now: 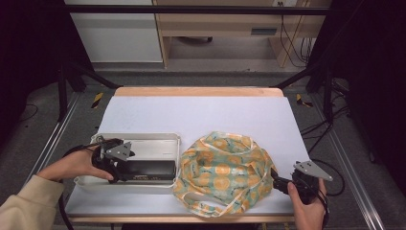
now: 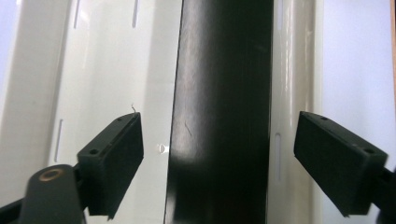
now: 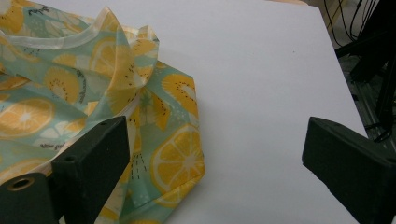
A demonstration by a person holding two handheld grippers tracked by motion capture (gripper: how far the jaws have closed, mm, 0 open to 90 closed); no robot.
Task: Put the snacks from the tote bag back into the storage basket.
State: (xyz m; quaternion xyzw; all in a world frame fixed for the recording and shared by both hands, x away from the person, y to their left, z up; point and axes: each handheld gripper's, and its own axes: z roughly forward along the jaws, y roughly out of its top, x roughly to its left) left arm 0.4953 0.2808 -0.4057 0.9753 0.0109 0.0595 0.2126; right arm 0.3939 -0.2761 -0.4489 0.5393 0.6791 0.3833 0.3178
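On the left, the left gripper [image 2: 218, 161] hangs over a black box [image 1: 146, 169] that lies inside a white tray [image 1: 143, 139], and its jaws are wide apart, one on each side of the box. If they close crooked, the smooth box may slip out or bump the tray and push it along the table [image 1: 206, 112]. The hand reaches in low from the side. On the right, the right gripper [image 3: 215, 172] has its jaws apart too, beside a soft bag with oranges on it [image 1: 222, 170], and it could snag the floppy cloth
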